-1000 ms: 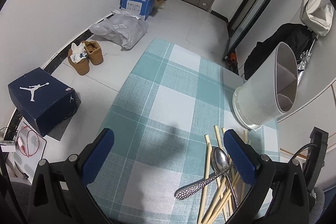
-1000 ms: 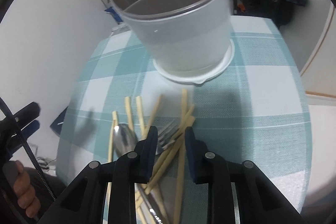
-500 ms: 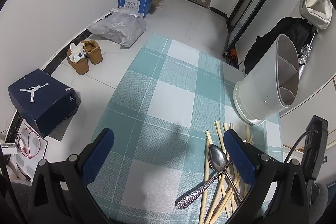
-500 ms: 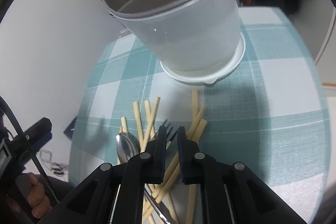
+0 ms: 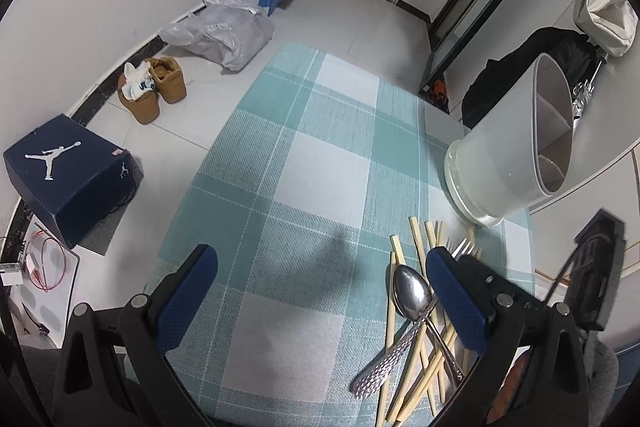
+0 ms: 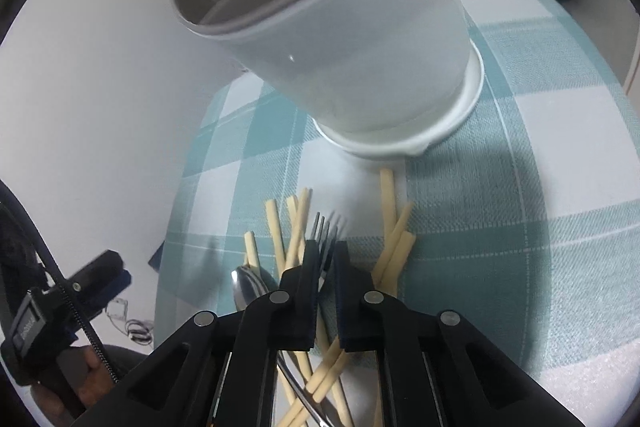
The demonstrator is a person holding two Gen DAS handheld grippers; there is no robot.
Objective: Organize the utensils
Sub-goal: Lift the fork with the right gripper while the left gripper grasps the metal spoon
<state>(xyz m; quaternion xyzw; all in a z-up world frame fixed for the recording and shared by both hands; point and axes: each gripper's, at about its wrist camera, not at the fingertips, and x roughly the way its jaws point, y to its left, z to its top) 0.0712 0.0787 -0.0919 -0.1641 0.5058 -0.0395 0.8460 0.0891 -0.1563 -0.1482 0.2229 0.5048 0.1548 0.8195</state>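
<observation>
In the left wrist view, the left gripper (image 5: 320,291) is held spread wide above the checked cloth (image 5: 320,187), nothing between its pads; spoon (image 5: 412,293) and chopsticks (image 5: 404,391) are seen beside it.

In the right wrist view, the right gripper (image 6: 325,263) is pinched on the fork (image 6: 323,229), above the chopsticks (image 6: 394,243), before the white divided holder (image 6: 352,47).

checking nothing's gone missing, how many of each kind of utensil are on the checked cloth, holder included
pale wooden chopsticks: 7 tips showing; the pile overlaps, so maybe more
silver metal spoon: 1
silver metal fork: 1, in the right gripper
white divided utensil holder: 1
total: at least 10
</observation>
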